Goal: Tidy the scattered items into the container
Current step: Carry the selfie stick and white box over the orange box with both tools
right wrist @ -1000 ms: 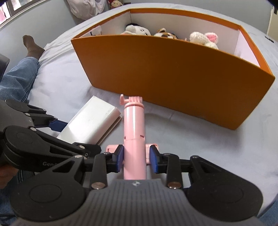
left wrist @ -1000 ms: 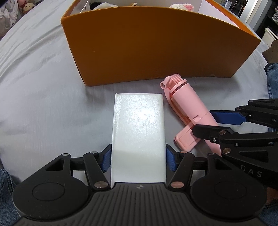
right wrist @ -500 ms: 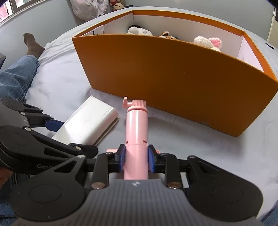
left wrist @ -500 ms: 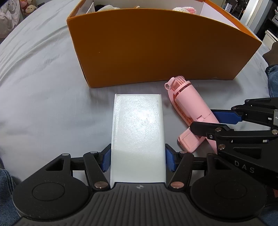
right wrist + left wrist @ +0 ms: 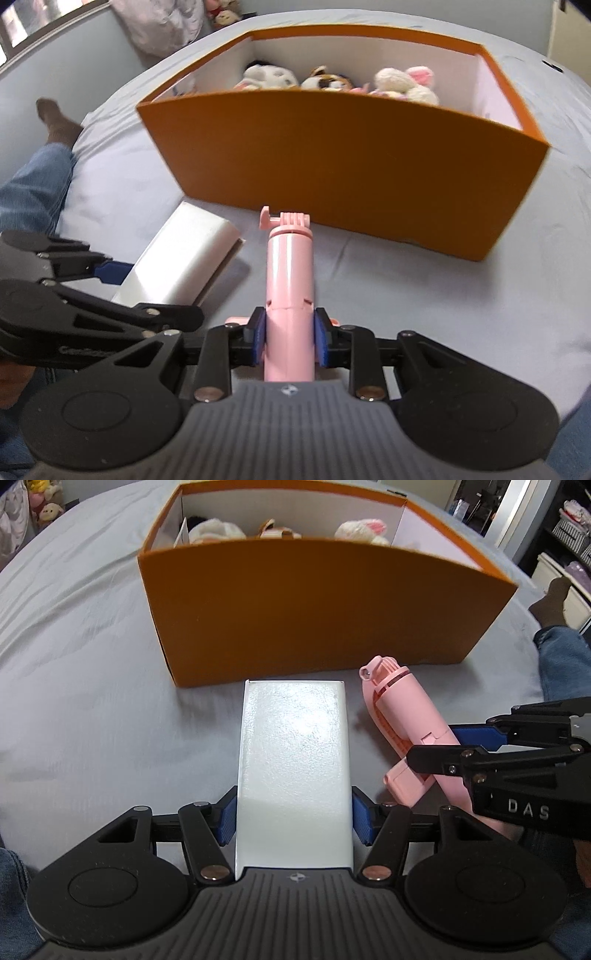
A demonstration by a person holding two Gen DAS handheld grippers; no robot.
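Note:
My left gripper (image 5: 293,818) is shut on a white rectangular box (image 5: 293,753) and holds it above the grey bed sheet. My right gripper (image 5: 290,338) is shut on a pink selfie stick (image 5: 290,273), raised off the sheet and pointing at the orange box (image 5: 351,147). The stick also shows in the left wrist view (image 5: 402,716), and the white box in the right wrist view (image 5: 184,266). The orange box (image 5: 314,616) stands open just ahead, with several plush toys (image 5: 402,83) inside along its far wall.
The grey bed sheet (image 5: 81,672) lies all around. A person's jeans leg and socked foot (image 5: 44,155) lie left in the right wrist view and at the right edge of the left wrist view (image 5: 557,627). Pillows and plush toys (image 5: 221,11) sit beyond the box.
Both grippers have risen with their objects, so the inside of the orange box and its plush toys now show. The right gripper closed fully on the pink stick.

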